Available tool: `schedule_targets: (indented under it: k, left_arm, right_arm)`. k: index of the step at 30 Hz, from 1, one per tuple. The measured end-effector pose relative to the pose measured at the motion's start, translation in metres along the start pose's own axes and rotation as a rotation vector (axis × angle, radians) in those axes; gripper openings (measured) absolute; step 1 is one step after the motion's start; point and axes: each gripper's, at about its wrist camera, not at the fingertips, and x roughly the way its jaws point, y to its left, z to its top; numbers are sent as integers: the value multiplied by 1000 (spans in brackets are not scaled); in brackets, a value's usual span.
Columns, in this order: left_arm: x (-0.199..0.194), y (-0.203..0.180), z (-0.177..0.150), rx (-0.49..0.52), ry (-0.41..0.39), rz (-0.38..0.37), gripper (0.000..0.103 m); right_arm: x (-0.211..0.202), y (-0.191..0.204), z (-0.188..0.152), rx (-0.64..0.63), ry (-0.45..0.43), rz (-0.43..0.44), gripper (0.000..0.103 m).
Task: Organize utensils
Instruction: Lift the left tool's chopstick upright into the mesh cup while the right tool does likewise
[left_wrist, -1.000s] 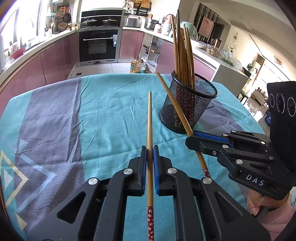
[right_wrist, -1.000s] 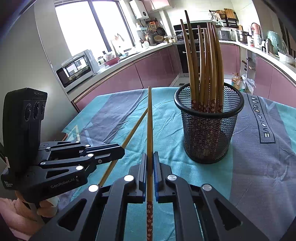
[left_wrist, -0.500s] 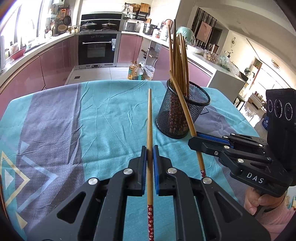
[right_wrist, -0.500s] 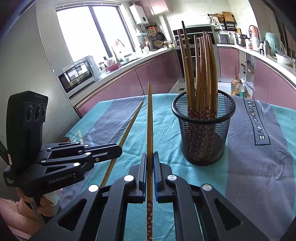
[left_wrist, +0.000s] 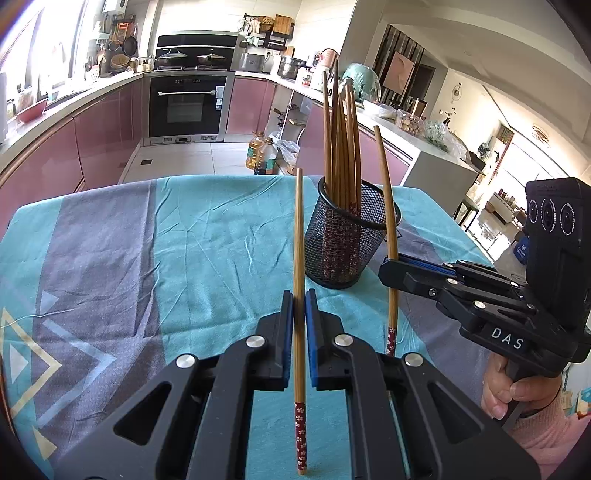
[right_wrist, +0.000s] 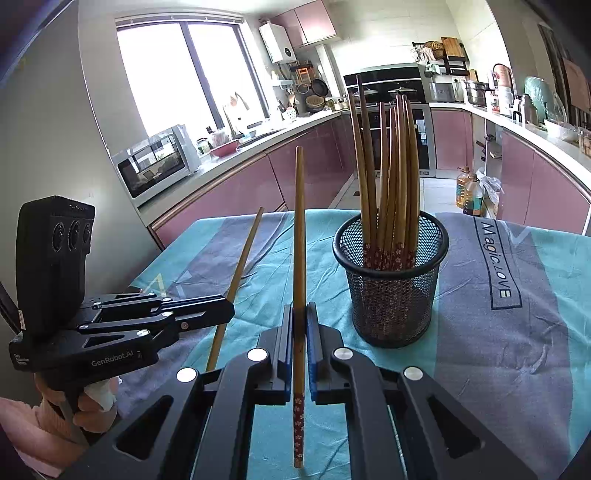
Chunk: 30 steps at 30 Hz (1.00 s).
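Note:
My left gripper (left_wrist: 299, 295) is shut on a bamboo chopstick (left_wrist: 299, 236) whose thin tip points forward and whose red flowered end trails back. My right gripper (right_wrist: 299, 308) is shut on a second chopstick (right_wrist: 299, 236) in the same way. From the left wrist view the right gripper (left_wrist: 391, 263) shows at the right, its chopstick (left_wrist: 386, 199) crossing in front of a black mesh cup (left_wrist: 351, 240). The same cup (right_wrist: 391, 280) stands ahead and right of my right gripper, holding several chopsticks (right_wrist: 388, 177). The left gripper (right_wrist: 227, 305) sits at the left with its chopstick (right_wrist: 240, 269).
A teal and grey cloth (left_wrist: 147, 240) covers the table. Its far edge (left_wrist: 221, 179) drops to a kitchen floor with oil bottles (left_wrist: 262, 155). Pink cabinets, an oven (left_wrist: 188, 107) and a microwave (right_wrist: 155, 162) stand beyond. A person's hand (left_wrist: 506, 384) grips the right handle.
Both grippers have tilted upward a little with their chopsticks, so the mesh cup sits farther off and lower in both views. The right chopstick now stands steeper against the cup.

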Motion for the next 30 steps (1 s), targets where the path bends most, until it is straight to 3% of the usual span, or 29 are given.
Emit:
schedule_targets:
  k: [30]
  left_arm:
    - [-8, -14, 14, 37, -60, -48, 7]
  right_arm:
    - [-16, -3, 15, 3, -59, -22, 6]
